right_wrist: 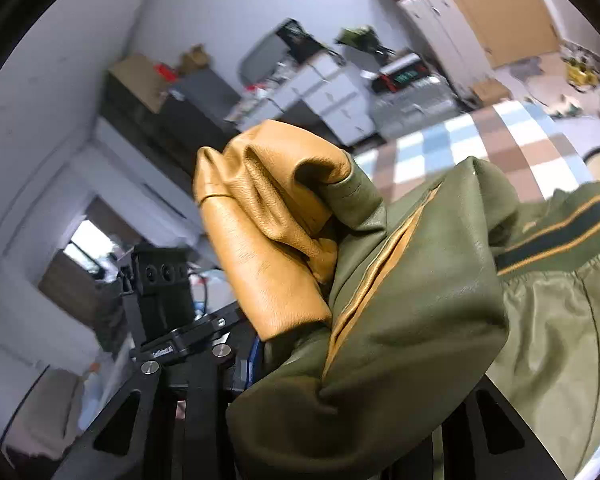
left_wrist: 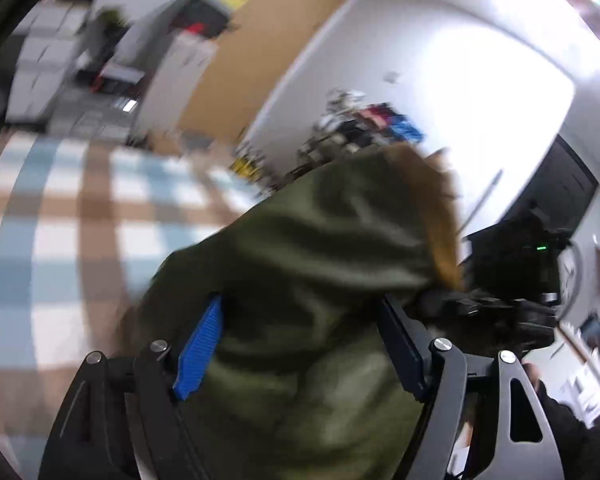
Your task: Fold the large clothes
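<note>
- While the left gripper (left_wrist: 300, 344) is held up in the air, its two fingers stand apart and a thick bunch of the olive green jacket (left_wrist: 312, 280) fills the gap between them; the blue pad (left_wrist: 200, 354) of one finger presses the cloth on one side and the dark finger (left_wrist: 404, 350) is against it on the other side, so it grips the jacket.
- For the right gripper (right_wrist: 300, 392), I cannot tell if it is closed: the jacket (right_wrist: 412, 320) lies over its fingers and hides them almost fully, and only a small blue piece shows under the fold.
- From the right wrist view, the tan leather sleeve (right_wrist: 268, 232) is crumpled and stands up above the green body, touching it.
- A tan strip (right_wrist: 376, 264), maybe a pocket edge, runs along the green cloth just beside the sleeve.
- The striped knit hem (right_wrist: 560, 236) shows at the right side, and under it the shiny green lining (right_wrist: 552, 340).
- Beyond the jacket lies the checkered table cover (left_wrist: 80, 220) in blue, brown and white, lower than the lifted cloth.
- In the left view, the other gripper's black body with a small green light (left_wrist: 542, 247) is close beside the jacket.
- Farther away are grey cabinets (right_wrist: 332, 92), a brown door (left_wrist: 276, 40) and white walls, all blurred.
</note>
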`<state>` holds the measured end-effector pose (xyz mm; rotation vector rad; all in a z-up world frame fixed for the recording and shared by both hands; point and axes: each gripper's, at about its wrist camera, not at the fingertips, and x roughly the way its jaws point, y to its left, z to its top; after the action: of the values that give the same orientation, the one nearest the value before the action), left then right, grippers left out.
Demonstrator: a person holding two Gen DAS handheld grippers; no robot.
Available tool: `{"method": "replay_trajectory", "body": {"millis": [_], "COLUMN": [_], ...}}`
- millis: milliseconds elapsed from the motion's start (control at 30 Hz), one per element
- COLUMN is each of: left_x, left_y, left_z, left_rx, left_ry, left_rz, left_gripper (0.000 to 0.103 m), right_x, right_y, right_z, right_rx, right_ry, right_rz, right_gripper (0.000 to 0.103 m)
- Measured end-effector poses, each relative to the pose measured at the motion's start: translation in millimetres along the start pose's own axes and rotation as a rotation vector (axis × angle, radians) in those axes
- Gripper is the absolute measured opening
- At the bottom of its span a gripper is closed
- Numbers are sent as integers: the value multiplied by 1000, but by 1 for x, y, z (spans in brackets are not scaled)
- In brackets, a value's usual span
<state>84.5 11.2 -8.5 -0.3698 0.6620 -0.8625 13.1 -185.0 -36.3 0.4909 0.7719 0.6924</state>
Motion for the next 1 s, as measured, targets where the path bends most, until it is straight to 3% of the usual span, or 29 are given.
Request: {"method": "replay_trajectory", "body": {"millis": [67, 133, 267, 400, 467, 533, 600, 767, 867, 1000], "left_x": [15, 42, 107, 178, 207, 222, 231, 219, 190, 140], "left_y": [-39, -75, -114, -154, -163, -168, -166, -142, -138, -119], "left_z": [13, 25, 43, 36, 23, 8, 5, 22, 20, 26], "left_rx": [76, 154, 170, 161, 196, 252, 289, 239, 234, 210], "left_ry": [31, 93, 259, 457, 514, 507, 509, 489, 437, 362], "left_rz": [-66, -67, -109, -88, -55, 27, 70, 32, 35, 77], "left_gripper": [72, 72, 72, 72, 72, 72, 72, 72, 72, 72], "right_x": [-15, -37, -86, -113, -109, -103, -100, -103, -109, -116], "right_y": [-19, -33, -77, -144, -175, -198, -191, -154, -116, -69], "right_z": [2, 0, -2, -20, -37, -49, -45, -25, -13, -10], "right_rx": [50, 78, 177, 332, 405, 447, 378, 283, 132, -26], "right_ry": [-35, -77, -173, -183, -127, -95, -70, 44, 69, 8], "right_rz": [41, 64, 51, -29, -155, -191, -273, -447, -589, -778], "right_gripper": [34, 33, 31, 30, 31, 37, 38, 50, 60, 67]}}
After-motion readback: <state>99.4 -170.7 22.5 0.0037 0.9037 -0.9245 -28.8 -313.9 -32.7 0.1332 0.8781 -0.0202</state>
